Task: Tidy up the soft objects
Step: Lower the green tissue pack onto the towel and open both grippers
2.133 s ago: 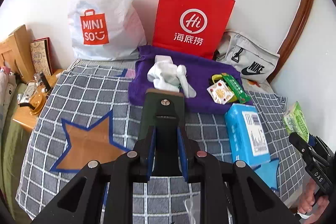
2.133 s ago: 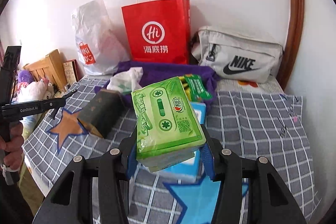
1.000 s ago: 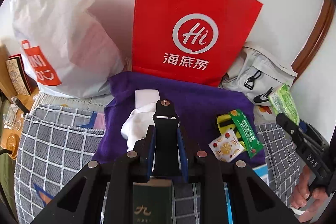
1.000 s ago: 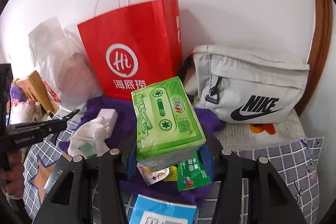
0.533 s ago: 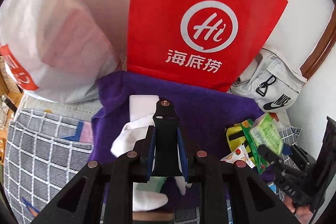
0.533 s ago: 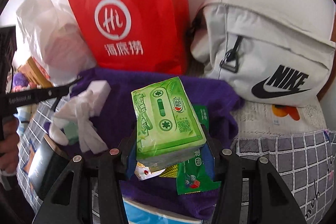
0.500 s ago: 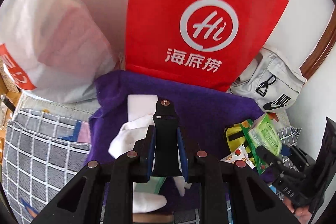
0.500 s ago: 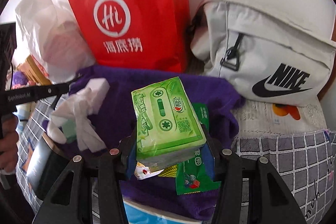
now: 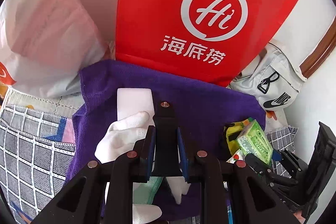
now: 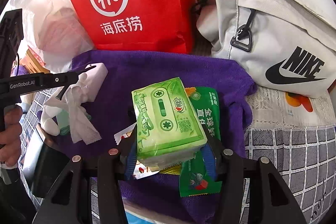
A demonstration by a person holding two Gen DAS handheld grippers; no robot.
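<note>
Pinching the green tissue pack (image 10: 168,114) between its blue pads, the right gripper (image 10: 171,136) points down over the purple towel (image 10: 147,68); its jaws are opening, pads look to be on the pack's sides. Pack sits tilted, low over the towel, overlapping a green snack packet (image 10: 206,110) and a white-red sachet (image 10: 124,135) lying there. Cannot tell if the pack touches them.

Left gripper (image 9: 166,140) hovers over the towel's left part, jaws narrow. A black tab with a screw at its tip fills the gap between the pads; cannot tell whether it is gripper hardware or something held. Under and beside it: crumpled white cloth (image 9: 124,133), touching a white block (image 9: 134,100) on the towel. A person's hand (image 10: 9,135) holds this gripper's handle. Dark box (image 10: 42,156) lies below it at the towel's near-left edge.

Behind the towel, against the wall: red paper bag (image 10: 134,3) upright, touching the towel's far edge; white plastic bag (image 10: 52,20) to its left; grey Nike bag (image 10: 273,35) to its right. Checked bedspread (image 10: 294,150) underneath everything.
</note>
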